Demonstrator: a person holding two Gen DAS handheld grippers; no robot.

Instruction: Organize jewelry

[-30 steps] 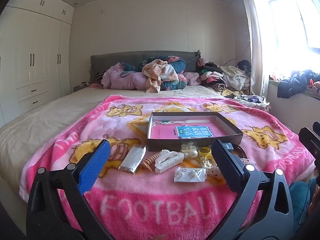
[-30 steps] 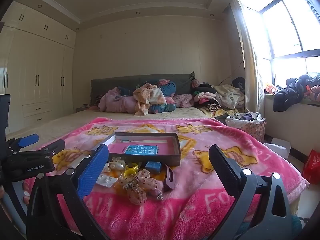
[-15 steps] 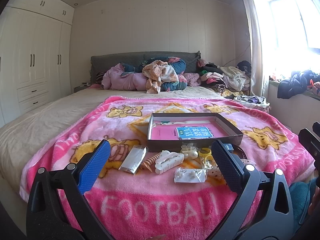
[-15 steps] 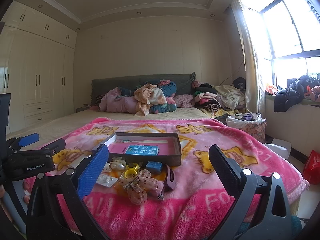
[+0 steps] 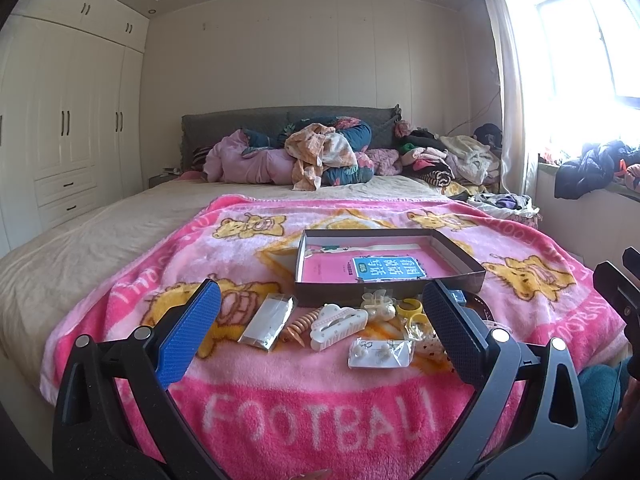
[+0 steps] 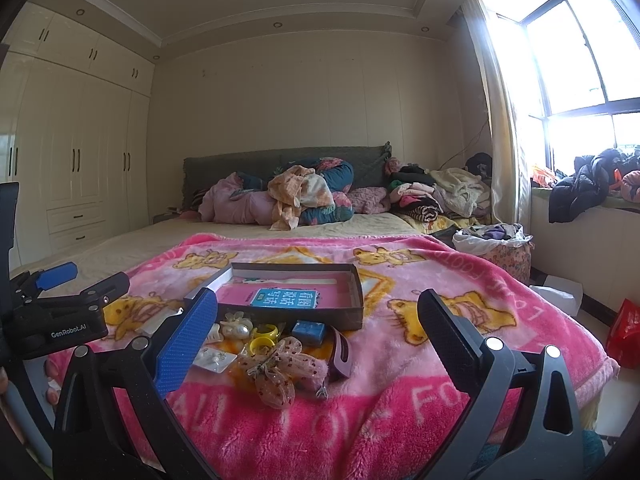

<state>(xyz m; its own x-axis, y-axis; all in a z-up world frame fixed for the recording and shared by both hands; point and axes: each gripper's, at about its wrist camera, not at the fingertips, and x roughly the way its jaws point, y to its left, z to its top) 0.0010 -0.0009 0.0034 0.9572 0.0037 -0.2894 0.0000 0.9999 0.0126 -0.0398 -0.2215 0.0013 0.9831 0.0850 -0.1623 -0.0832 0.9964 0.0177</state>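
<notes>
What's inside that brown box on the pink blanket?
The brown box holds a pink book with a blue label, lying flat. No jewelry shows inside. Anything under the book is hidden.

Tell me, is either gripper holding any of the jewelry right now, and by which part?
Nothing is held. The left gripper and right gripper are both open and empty above the pink blanket; the hair clip and earring packet lie untouched.
</notes>
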